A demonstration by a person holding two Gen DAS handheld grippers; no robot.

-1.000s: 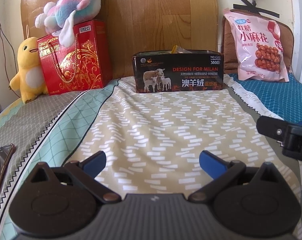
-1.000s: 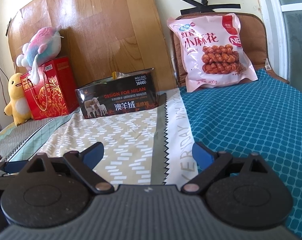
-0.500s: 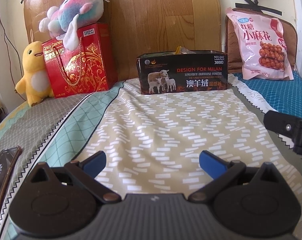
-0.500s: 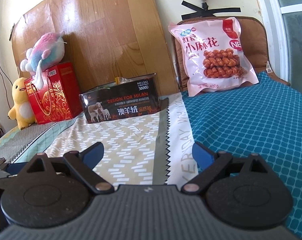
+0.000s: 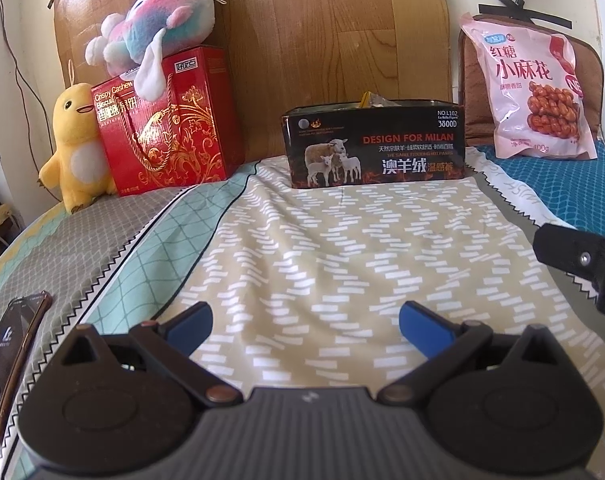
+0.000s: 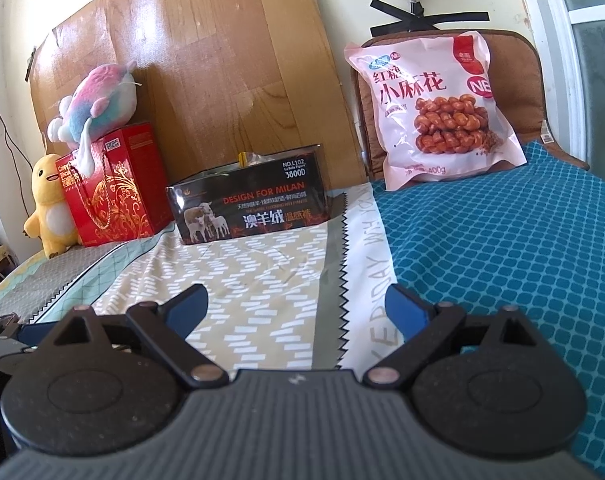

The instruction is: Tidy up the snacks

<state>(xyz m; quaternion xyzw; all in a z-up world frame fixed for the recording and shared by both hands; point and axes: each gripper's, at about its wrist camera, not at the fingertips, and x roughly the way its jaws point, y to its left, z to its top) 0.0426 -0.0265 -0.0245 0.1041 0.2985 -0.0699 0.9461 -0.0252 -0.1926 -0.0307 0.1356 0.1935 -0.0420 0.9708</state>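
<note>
Both empty, jaws wide: right gripper [image 6: 292, 308] nearer pink snack bag [image 6: 434, 112], leaning upright against brown cushion [image 6: 518, 64] ahead-right, long axis vertical; left gripper [image 5: 304, 320] facing black box [image 5: 376, 148] dead ahead.

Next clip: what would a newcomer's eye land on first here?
Probably the big pink snack bag propped upright against a brown cushion at the head of the bed. Next, the black open-topped box with sheep on it, centred against the wooden headboard, and the red gift box to its left under a pastel plush.
</note>
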